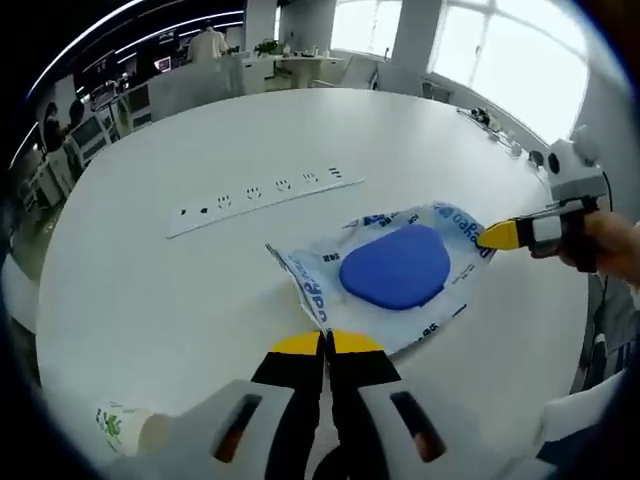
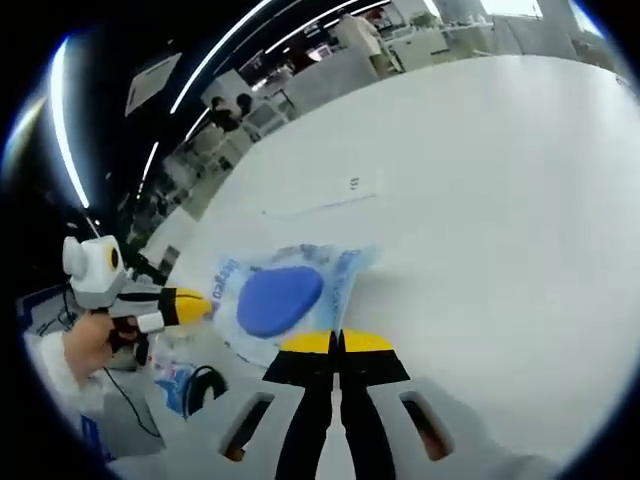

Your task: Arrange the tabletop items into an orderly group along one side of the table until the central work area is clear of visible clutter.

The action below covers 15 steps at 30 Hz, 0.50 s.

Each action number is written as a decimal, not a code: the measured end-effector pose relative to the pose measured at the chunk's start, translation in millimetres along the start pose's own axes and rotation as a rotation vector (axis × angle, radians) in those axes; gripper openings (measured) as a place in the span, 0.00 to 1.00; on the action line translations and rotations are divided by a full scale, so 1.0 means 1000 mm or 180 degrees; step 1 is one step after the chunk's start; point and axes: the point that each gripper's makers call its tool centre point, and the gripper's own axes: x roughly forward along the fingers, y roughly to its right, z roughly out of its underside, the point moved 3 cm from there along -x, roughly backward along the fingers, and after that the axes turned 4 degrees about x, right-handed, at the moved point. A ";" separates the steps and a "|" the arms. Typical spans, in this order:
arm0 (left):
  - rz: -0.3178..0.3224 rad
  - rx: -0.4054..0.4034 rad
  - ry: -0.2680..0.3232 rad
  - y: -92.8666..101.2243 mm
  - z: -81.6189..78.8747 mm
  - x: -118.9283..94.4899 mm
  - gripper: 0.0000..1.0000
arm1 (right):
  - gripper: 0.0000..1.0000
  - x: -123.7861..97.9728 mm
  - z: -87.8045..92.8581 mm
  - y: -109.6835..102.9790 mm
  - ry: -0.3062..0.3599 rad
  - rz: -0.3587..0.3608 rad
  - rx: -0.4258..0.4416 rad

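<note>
Both grippers are pinched tight on opposite edges of the clear packet with its blue pad: left gripper near, right gripper far. The packet lies mid-table beyond the socket strip, probably held two-handed so it slides flat toward an edge.

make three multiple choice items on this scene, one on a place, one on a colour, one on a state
1. Where does the socket strip lie?
A. beyond the bag
B. on the bag
C. on the floor

2. What colour is the pad in the bag?
A. red
B. blue
C. green

3. How do the left gripper jaws stand?
A. wide open
C. shut at the bag's edge
B. shut around a cup

Key: 1 A, the strip sits farther up the table; 2 B, the pad is blue; 3 C, yellow tips meet at the bag's edge.
</note>
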 end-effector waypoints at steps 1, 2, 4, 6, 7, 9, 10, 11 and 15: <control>-0.0002 -0.0007 -0.0012 -0.001 0.002 0.002 0.00 | 0.00 0.002 0.001 0.001 -0.0012 -0.0001 0.0001; -0.0004 -0.0019 -0.0034 -0.001 0.004 0.004 0.00 | 0.00 0.003 0.002 0.002 -0.0029 -0.0002 0.0002; -0.0005 -0.0039 -0.0059 -0.002 0.006 0.006 0.00 | 0.00 0.008 0.004 0.004 -0.0065 -0.0006 0.0015; -0.0007 -0.0053 -0.0087 -0.004 0.009 0.010 0.00 | 0.00 0.011 0.007 0.007 -0.0087 -0.0003 0.0058; -0.0023 -0.0051 -0.0101 -0.005 0.010 0.012 0.00 | 0.00 0.012 0.007 0.007 -0.0039 -0.0050 0.0138; -0.0036 -0.0057 -0.0112 -0.007 0.011 0.014 0.00 | 0.00 0.012 0.006 0.007 -0.0044 -0.0063 0.0135; -0.0036 -0.0069 -0.0123 -0.008 0.013 0.016 0.00 | 0.00 0.013 0.005 0.008 -0.0058 -0.0066 0.0124; -0.0038 -0.0072 -0.0131 -0.008 0.014 0.017 0.00 | 0.00 0.014 0.005 0.008 -0.0085 -0.0067 0.0113; -0.0059 -0.0066 -0.0201 -0.007 0.020 0.025 0.00 | 0.00 0.018 0.019 0.013 -0.0277 -0.0035 0.0094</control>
